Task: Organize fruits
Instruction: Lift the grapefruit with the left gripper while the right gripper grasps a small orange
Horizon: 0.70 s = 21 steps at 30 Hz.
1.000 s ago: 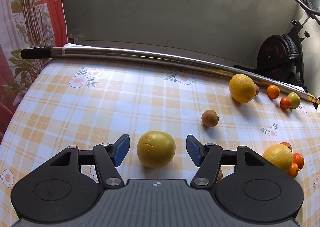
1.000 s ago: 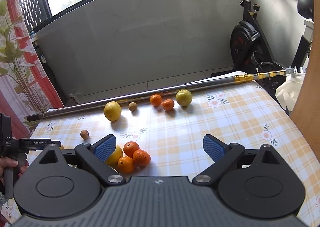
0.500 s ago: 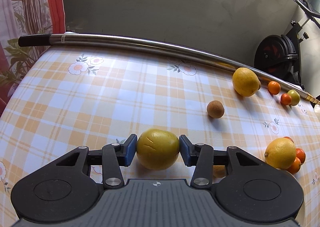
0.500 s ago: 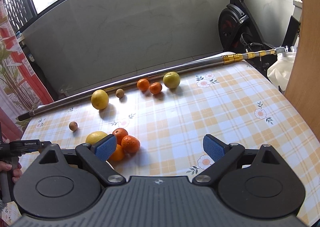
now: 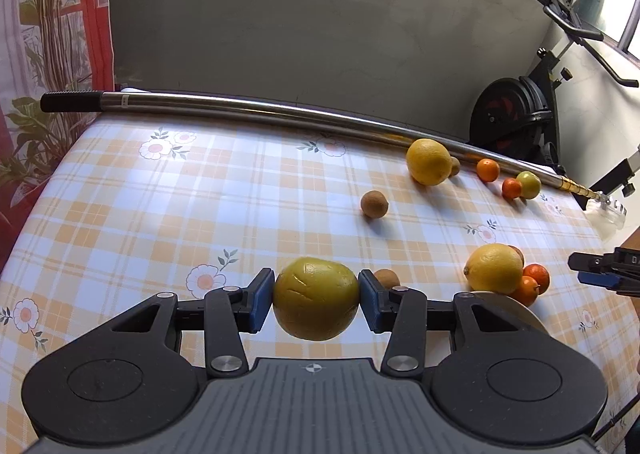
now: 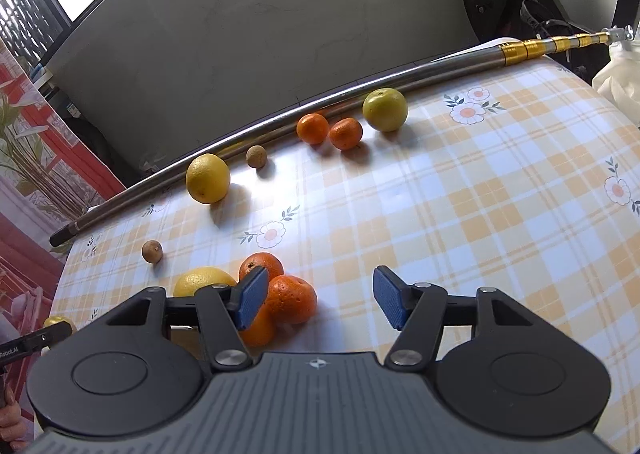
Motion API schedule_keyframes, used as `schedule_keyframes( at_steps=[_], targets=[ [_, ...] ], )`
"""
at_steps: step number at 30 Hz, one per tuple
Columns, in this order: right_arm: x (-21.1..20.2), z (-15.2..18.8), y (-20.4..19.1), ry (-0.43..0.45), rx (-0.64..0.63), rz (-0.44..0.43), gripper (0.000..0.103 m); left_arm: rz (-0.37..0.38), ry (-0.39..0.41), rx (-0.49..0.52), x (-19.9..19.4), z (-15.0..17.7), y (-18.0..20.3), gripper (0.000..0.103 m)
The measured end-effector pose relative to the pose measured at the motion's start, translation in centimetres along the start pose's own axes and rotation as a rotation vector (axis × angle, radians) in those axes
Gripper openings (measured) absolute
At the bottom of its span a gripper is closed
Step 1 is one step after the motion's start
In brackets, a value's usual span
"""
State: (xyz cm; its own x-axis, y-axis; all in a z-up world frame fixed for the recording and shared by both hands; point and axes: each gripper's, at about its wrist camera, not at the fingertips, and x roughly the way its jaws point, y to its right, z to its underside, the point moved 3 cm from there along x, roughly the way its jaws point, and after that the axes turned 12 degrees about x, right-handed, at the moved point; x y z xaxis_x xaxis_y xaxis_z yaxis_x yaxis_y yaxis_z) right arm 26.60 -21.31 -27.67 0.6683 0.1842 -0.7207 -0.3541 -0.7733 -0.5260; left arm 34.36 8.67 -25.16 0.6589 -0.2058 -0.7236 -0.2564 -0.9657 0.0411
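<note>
Faintly, "RobotAI" lettering marks the left gripper [image 6: 24,346].

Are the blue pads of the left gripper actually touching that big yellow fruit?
Touching. In the left wrist view, both blue pads press flush against the sides of the big yellow fruit, with no gap on either side.

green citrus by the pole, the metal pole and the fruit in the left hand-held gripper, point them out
green citrus [image 6: 385,109], right wrist view, middle of its rind
metal pole [image 5: 248,108], left wrist view, bare steel shaft
yellow fruit [image 5: 316,298], left wrist view, its front between the pads
</note>
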Motion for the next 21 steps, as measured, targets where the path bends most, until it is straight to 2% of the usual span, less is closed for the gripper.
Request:
schedule_keyframes(
  at_steps=[7,17,21],
  targets=[
    [3.0,-0.2,-0.1,-0.085,0.104,-0.019,0.057,0.041,0.028,0.029,-0.8,0.3,2.7,0.048],
    [4.3,0.0,-0.8,-0.161,0.112,-0.01,0.052,0.054,0.013,0.064,-1.1,0.9,4.3,0.048],
    [4.6,0.1,-0.5,-0.186,0.134,-0.023,0.045,0.057,0.001,0.065,-1.3,1.1,4.6,0.048]
  ],
)
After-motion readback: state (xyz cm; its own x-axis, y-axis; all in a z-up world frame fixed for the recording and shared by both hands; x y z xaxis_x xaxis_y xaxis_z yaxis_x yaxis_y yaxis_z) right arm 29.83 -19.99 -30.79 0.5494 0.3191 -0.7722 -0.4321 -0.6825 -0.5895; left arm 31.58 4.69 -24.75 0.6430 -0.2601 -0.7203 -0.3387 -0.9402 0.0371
